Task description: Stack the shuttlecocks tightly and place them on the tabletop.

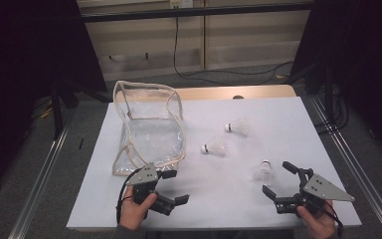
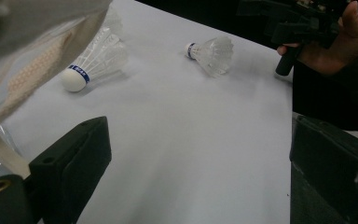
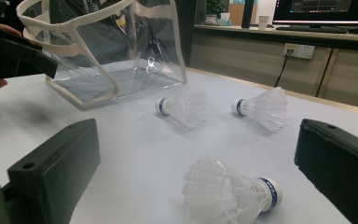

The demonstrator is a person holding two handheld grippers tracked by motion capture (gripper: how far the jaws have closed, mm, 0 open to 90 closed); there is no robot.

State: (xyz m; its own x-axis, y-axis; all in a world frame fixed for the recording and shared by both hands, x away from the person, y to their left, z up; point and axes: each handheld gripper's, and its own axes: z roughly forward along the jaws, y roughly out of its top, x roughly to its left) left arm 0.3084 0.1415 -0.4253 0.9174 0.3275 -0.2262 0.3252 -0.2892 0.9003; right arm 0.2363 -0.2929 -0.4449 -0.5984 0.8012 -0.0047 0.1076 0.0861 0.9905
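Note:
Three white shuttlecocks lie on the white table sheet [image 1: 219,209]: a far one [image 1: 238,127], a middle one [image 1: 214,147] and a near one [image 1: 265,172]. A clear bag [image 1: 149,127] with beige trim stands open at the left. My left gripper [image 1: 175,187] is open just in front of the bag, holding nothing. My right gripper [image 1: 278,178] is open too, its jaws just short of the near shuttlecock [image 3: 228,193], which lies low between them in the right gripper view. The left gripper view has the middle shuttlecock [image 2: 95,63] beside the bag's edge [image 2: 28,60].
Bare wood of the table [image 1: 258,92] shows beyond the sheet. Dark frame posts [image 1: 54,109] and floor rails flank both sides. In the right gripper view, the other hand's gripper [image 3: 23,51] sits left of the bag [image 3: 102,51]. Open sheet lies between the two grippers.

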